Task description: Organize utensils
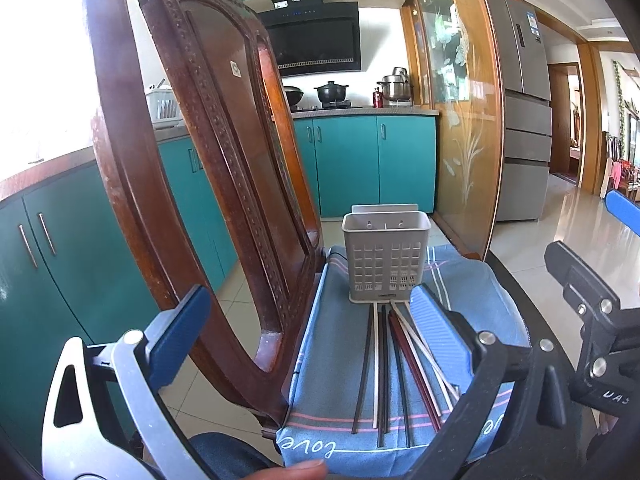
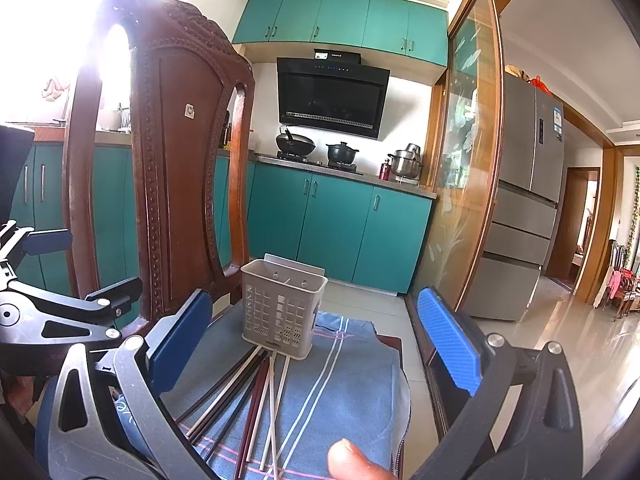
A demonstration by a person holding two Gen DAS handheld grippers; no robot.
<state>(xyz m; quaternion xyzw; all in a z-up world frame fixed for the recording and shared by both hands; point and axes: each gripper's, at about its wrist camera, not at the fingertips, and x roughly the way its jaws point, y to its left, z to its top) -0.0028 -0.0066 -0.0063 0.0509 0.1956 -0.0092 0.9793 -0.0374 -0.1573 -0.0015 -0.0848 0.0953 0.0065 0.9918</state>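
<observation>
A grey perforated utensil holder (image 1: 386, 260) (image 2: 280, 312) stands upright and looks empty at the far end of a blue striped cloth (image 1: 332, 360) (image 2: 344, 368) spread over a chair seat. Several chopsticks (image 1: 384, 364) (image 2: 256, 392), black, white and dark red, lie loose on the cloth with their tips against the holder's base. My left gripper (image 1: 310, 336) (image 2: 88, 268) is open, hovering above the near ends of the chopsticks and holding nothing. My right gripper (image 2: 314, 344) (image 1: 592, 236) is open too, just right of the left one, over the same chopsticks.
A carved wooden chair back (image 1: 180, 160) (image 2: 180, 160) rises close on the left of the cloth. A fingertip (image 2: 352, 460) shows at the bottom edge. Teal cabinets (image 1: 360, 160), a stove with pots, a glass sliding door (image 1: 460, 120) and a fridge (image 2: 528, 200) lie beyond, over tiled floor.
</observation>
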